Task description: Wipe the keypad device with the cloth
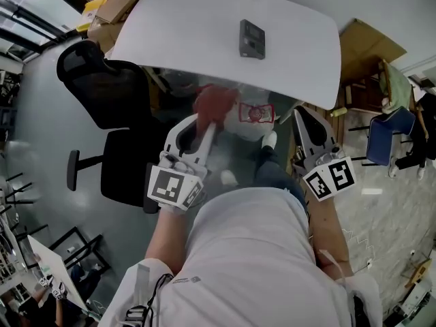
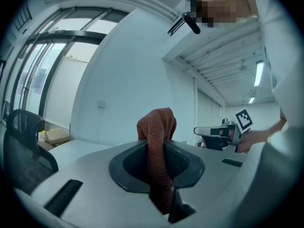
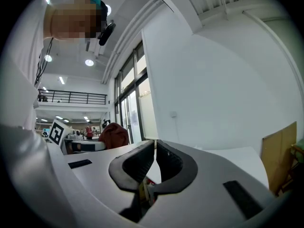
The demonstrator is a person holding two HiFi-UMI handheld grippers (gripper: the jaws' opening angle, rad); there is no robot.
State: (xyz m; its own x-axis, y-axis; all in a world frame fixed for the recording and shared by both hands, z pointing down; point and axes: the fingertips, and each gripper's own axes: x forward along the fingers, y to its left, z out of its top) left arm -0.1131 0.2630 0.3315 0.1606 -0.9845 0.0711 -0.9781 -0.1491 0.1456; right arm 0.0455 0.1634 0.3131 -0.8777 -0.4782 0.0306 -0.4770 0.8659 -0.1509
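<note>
The keypad device, a small dark slab, lies flat near the far side of the white table. My left gripper is shut on a rust-brown cloth, which bunches above the jaws and hangs down between them. It sits just short of the table's near edge. My right gripper is at the right by the same edge, its jaws shut with nothing between them. The right gripper view shows the cloth off to its left.
A black office chair stands left of the table. Cardboard boxes sit at the far left, a cardboard sheet and a blue chair at the right. A white thing with red print lies below the table edge.
</note>
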